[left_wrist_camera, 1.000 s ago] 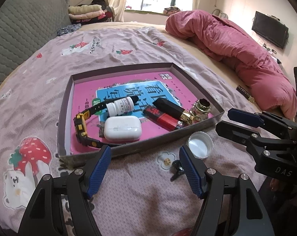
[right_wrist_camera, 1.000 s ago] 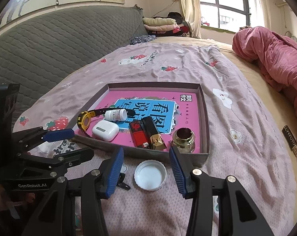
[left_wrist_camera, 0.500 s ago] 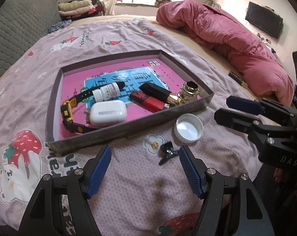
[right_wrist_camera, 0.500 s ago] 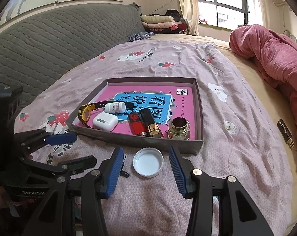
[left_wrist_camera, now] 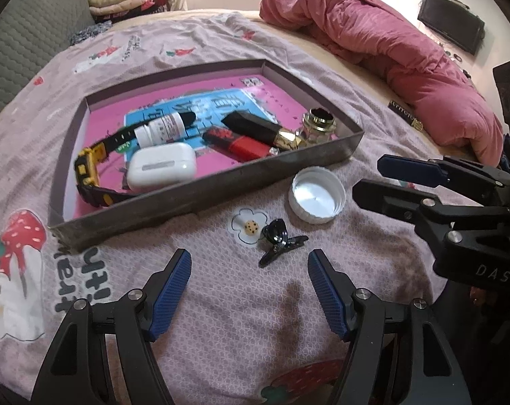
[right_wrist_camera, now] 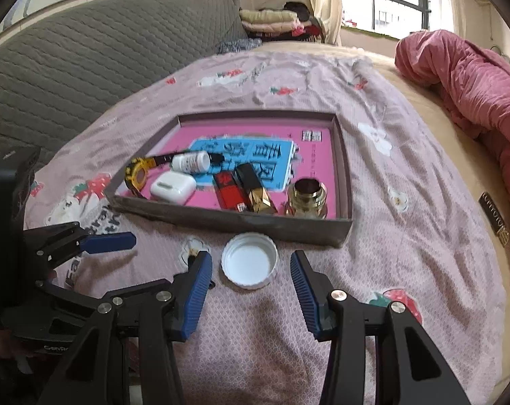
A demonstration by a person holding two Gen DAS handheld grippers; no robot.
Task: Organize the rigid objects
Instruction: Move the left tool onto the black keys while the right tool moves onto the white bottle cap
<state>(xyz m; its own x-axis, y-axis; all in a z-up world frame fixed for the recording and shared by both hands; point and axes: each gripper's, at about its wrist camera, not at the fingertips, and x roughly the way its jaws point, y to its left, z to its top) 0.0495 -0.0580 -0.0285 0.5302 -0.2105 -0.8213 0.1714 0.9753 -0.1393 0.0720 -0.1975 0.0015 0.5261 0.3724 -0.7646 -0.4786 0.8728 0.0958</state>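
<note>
Most of the tidying looked done. The box [left_wrist_camera: 194, 199] sat on the bed cover [left_wrist_camera: 221, 320], and inside it lay a watch [left_wrist_camera: 86, 172], a white earbud case [left_wrist_camera: 160, 168], a small white bottle [left_wrist_camera: 163, 130], a red tube [left_wrist_camera: 241, 143], a black and gold tube [left_wrist_camera: 255, 126] and a little glass jar [left_wrist_camera: 319, 128].

Two things were left outside — a white cap [right_wrist_camera: 249, 265] and a small black clip [left_wrist_camera: 280, 241]. Both lay on the cover just beside the box's near wall.

The left gripper [left_wrist_camera: 249, 290] was wide open and held nothing; the clip lay just ahead of its tips. The right gripper [right_wrist_camera: 251, 287] was about half open and empty too, with the cap sitting between its two blue pads [right_wrist_camera: 303, 287], not squeezed.

I think the cap and clip needed picking up next, and then the job would be finished.
</note>
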